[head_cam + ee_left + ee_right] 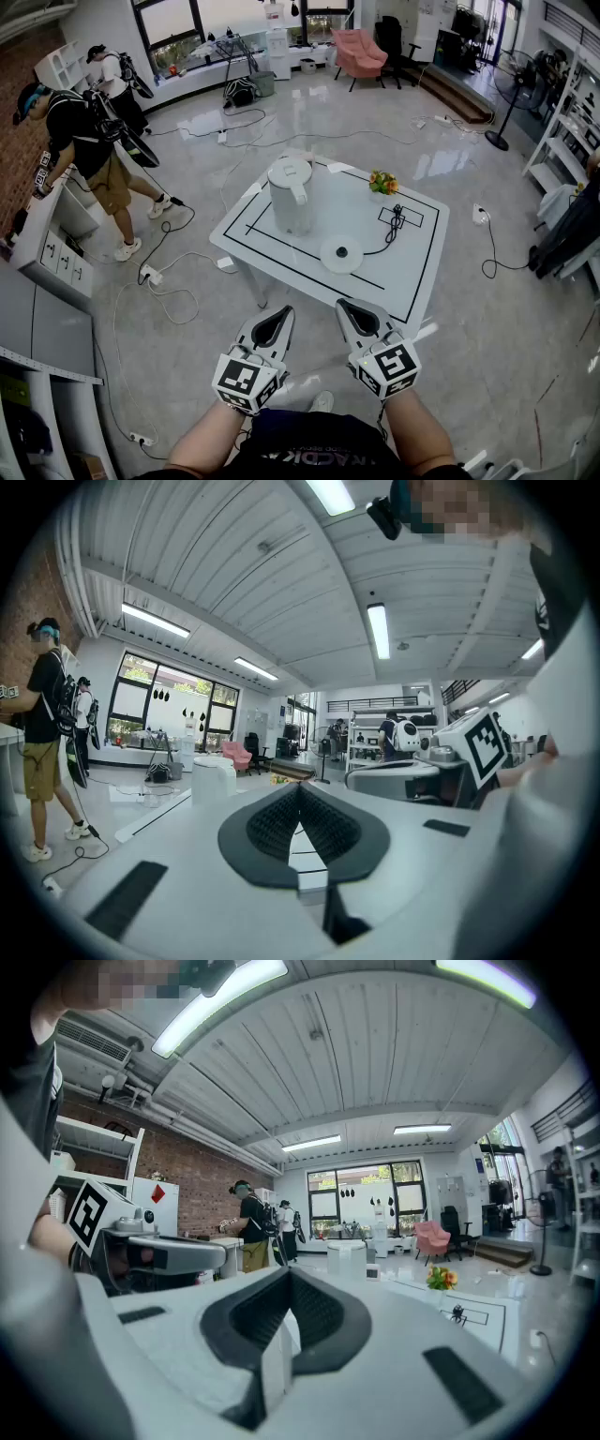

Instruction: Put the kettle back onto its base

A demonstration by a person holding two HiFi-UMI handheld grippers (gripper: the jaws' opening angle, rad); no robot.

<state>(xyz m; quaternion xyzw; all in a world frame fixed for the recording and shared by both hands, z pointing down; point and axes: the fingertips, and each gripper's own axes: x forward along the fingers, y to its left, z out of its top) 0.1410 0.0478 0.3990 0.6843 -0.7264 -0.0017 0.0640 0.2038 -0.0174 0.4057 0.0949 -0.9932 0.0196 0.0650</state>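
- Jaws shut pad to pad and empty on both the left gripper [300,825] and the right gripper [284,1314].
- Both are held side by side, short of the white table's [424,274] near edge.
- Straight ahead of the jaws is the round base [341,254], bare on the table.
- Beyond it and to the left stands the white kettle [291,197], upright and apart from the base.
- Far right of the jaws is a small flower bunch [382,182].

a white square table [422,258] marked with black lines stands on a glossy grey floor [487,356] strewn with cables. on it a tall white plastic kettle [289,195] stands upright near the far left corner, apart from the round white base [341,254] nearer the front. a black cord [386,234] runs from the base towards a small bunch of orange and yellow flowers [382,182] at the far edge.
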